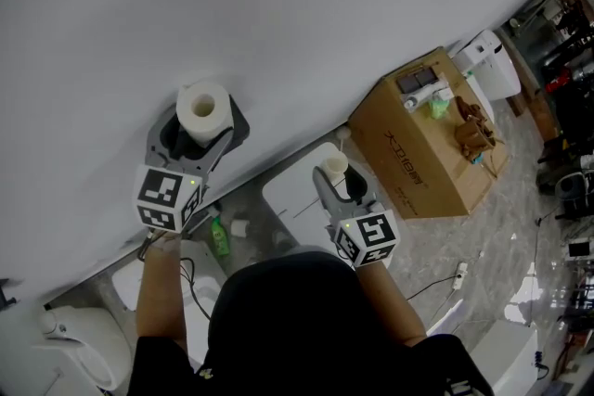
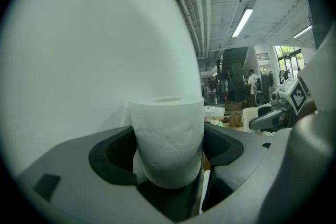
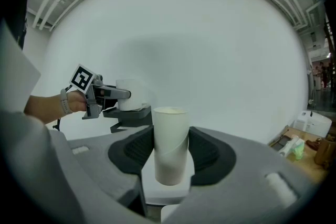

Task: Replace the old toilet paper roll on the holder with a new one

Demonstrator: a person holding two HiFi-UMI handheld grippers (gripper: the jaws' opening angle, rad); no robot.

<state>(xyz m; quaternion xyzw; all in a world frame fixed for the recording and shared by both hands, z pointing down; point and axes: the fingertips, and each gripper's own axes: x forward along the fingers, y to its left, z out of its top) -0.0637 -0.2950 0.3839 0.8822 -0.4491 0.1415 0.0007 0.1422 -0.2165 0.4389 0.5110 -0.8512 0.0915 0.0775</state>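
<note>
Floor point(image 1: 529, 190) with bottle point(image 1: 218, 237), head view only; left gripper point(image 2: 169, 162) tight on roll point(image 2: 168, 136), right gripper point(image 3: 171, 162) on tube point(image 3: 171, 139).

Embossed paper roll point(image 2: 167, 139), smooth cardboard tube point(image 3: 170, 149)

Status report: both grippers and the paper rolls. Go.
Left gripper shut on full paper roll. Right gripper shut on bare cardboard tube. Both upright. Holder not in view.

Floor point(image 1: 506, 232): grey marble, below me.
Box point(image 1: 408, 158): cardboard, against the wall.
Board point(image 1: 295, 192): white, flat, just left of box.
Bottle point(image 1: 219, 239): green, farther left of box.
</note>
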